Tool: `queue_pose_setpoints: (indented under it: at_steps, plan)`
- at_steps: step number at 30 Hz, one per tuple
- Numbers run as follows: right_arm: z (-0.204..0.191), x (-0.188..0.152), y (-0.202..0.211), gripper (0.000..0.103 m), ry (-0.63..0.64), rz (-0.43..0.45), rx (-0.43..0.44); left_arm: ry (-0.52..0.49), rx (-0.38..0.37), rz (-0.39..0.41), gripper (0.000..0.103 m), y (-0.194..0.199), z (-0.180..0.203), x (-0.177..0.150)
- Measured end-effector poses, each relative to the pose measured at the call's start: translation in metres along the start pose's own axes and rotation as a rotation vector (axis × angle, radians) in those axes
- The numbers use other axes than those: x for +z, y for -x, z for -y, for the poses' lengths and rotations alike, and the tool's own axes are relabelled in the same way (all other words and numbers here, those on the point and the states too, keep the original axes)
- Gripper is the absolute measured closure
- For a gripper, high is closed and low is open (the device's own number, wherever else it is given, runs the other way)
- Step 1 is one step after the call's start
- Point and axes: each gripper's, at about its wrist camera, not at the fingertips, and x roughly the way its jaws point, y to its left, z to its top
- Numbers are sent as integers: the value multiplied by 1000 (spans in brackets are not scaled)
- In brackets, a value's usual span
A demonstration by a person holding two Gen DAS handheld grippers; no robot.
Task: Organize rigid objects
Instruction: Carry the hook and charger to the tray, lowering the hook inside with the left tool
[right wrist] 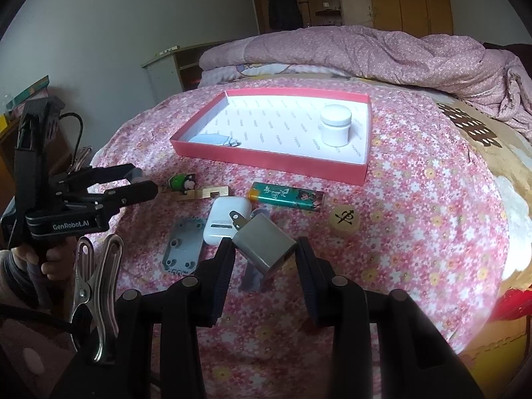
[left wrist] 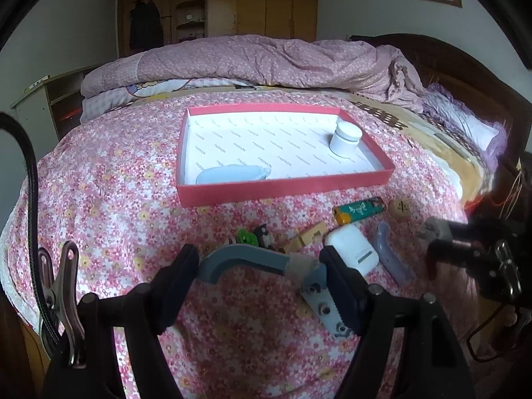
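A red tray (left wrist: 286,188) (right wrist: 266,161) lies on the floral bedspread, holding a white jar (left wrist: 345,138) (right wrist: 335,125) and a pale blue item (left wrist: 232,173) (right wrist: 212,139). My left gripper (left wrist: 259,267) is shut on a curved grey-blue handle piece (left wrist: 242,259), held above the bed; the gripper also shows in the right wrist view (right wrist: 139,179). My right gripper (right wrist: 264,259) is shut on a grey plug adapter (right wrist: 264,244), lifted over the loose items; the gripper also appears in the left wrist view (left wrist: 432,229).
Loose on the bedspread: a white earbud case (right wrist: 226,221) (left wrist: 352,249), a grey plate (right wrist: 184,246), a green-orange lighter (right wrist: 286,196) (left wrist: 359,210), a wooden chess piece (right wrist: 344,218) (left wrist: 400,206), a green toy (right wrist: 181,182), a wooden puzzle piece (right wrist: 202,194), a lilac strip (left wrist: 392,256). A rumpled quilt (left wrist: 266,60) lies behind.
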Motion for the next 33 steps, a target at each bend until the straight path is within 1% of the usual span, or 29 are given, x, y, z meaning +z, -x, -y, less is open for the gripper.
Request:
queue_pose_setpoints:
  at_steps: [10, 19, 24, 33]
  plan:
    - [4, 14, -5, 64, -14, 13, -1, 19, 43, 14, 24, -17, -1, 33]
    - [11, 27, -7, 64, -31, 28, -16, 23, 85, 36, 24, -47, -3, 74]
    - [17, 39, -9, 64, -41, 40, -22, 61, 97, 13, 24, -75, -9, 93]
    - [34, 62, -28, 64, -63, 46, -49, 78, 128, -19, 24, -116, -16, 103]
